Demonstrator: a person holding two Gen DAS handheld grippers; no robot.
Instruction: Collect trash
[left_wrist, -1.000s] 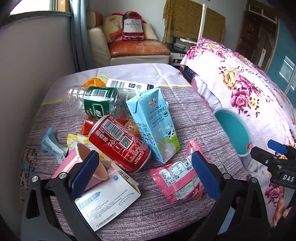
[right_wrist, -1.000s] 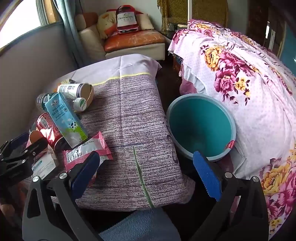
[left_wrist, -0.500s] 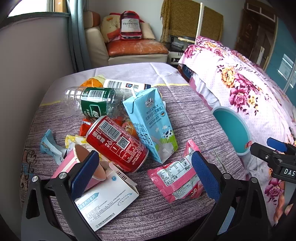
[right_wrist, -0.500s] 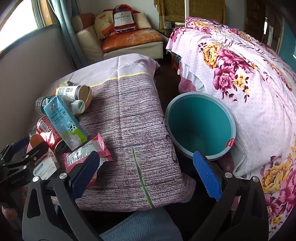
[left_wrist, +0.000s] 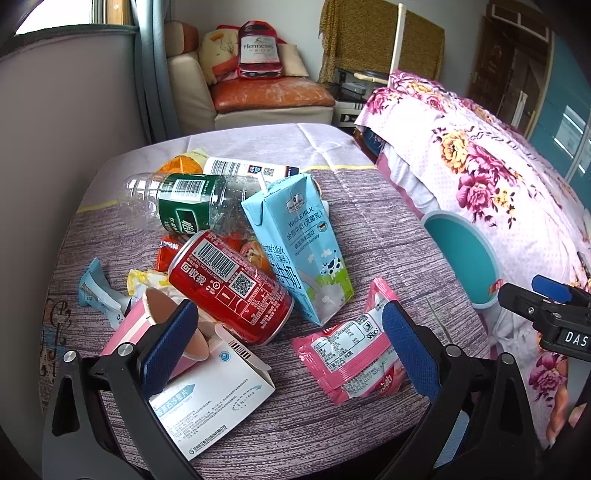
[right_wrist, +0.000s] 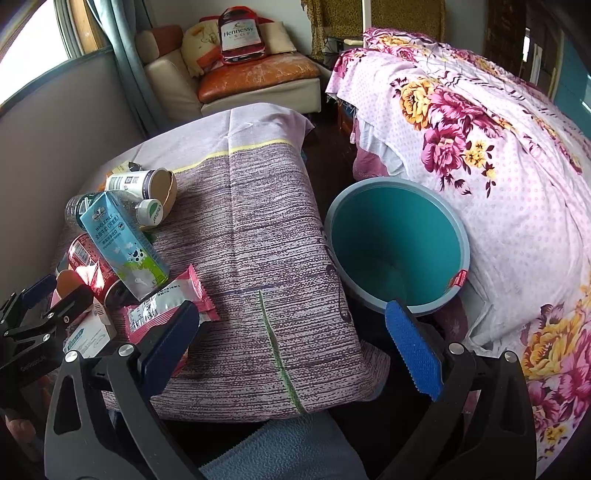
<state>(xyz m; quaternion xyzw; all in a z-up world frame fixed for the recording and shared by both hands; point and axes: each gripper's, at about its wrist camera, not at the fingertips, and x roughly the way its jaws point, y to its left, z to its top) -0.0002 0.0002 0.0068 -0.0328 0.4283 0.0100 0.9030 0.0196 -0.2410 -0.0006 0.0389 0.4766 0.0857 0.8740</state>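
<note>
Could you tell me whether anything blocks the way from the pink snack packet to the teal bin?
Nothing visible does. The pink snack packet lies near the table's front edge, the bare tablecloth stretches to its right, and the teal bin stands open on the floor beside the table.

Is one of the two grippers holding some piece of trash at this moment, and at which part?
Nothing is held. The left gripper is open above the red can and pink wrapper; the right gripper is open and empty.
</note>
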